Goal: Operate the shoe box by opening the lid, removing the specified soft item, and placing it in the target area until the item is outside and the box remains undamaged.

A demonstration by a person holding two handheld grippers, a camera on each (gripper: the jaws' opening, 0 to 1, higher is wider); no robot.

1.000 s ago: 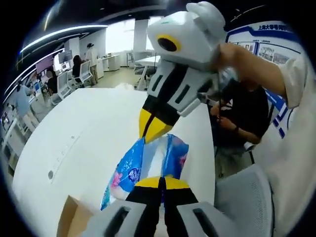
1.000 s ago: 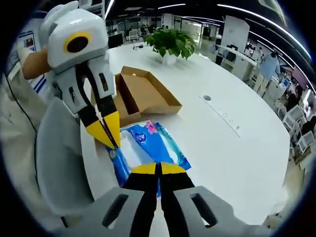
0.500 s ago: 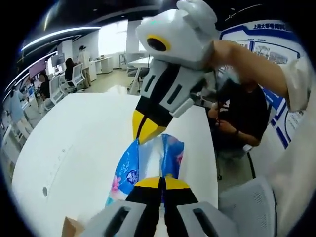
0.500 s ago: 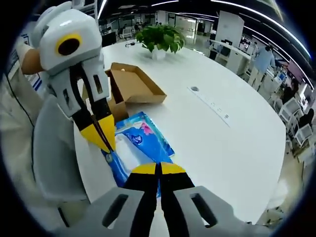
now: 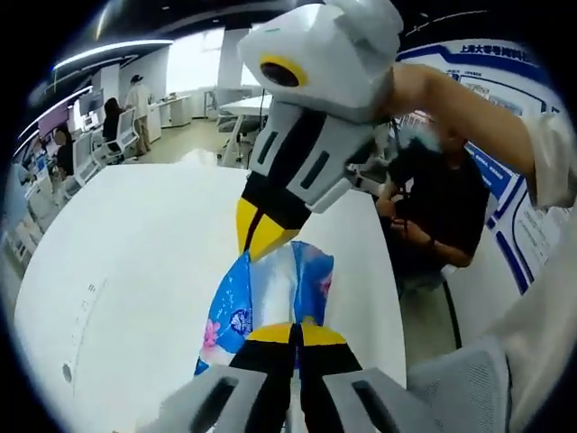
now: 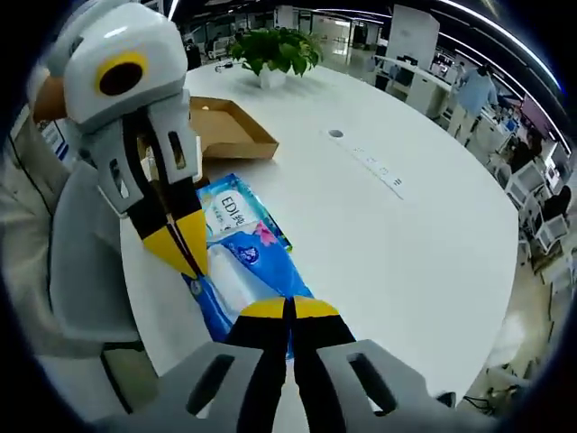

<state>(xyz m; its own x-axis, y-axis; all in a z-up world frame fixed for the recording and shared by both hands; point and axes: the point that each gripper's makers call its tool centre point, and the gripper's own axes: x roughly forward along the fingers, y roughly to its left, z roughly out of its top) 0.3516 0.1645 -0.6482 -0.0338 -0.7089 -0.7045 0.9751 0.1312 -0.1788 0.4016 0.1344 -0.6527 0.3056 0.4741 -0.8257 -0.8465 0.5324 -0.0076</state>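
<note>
Right tongs (image 6: 290, 311) at lower centre and left tongs (image 6: 189, 257) at mid-left are each clamped on the blue floral soft plastic pack (image 6: 248, 257), held above the white desk (image 6: 379, 234). Upper left: brown cardboard shoe box (image 6: 225, 131), open. Extraction appears complete; placement remains.

"EDI" is printed on the blue tissue pack (image 6: 236, 236).

Open-plan office. Large white table (image 6: 424, 225) spans both views; potted plant (image 6: 270, 50) at its far end, upper centre of right gripper view. Desks and chairs (image 5: 113, 144) upper left, ceiling strip lights (image 5: 113, 50), blue wall posters (image 5: 505, 135) right.
</note>
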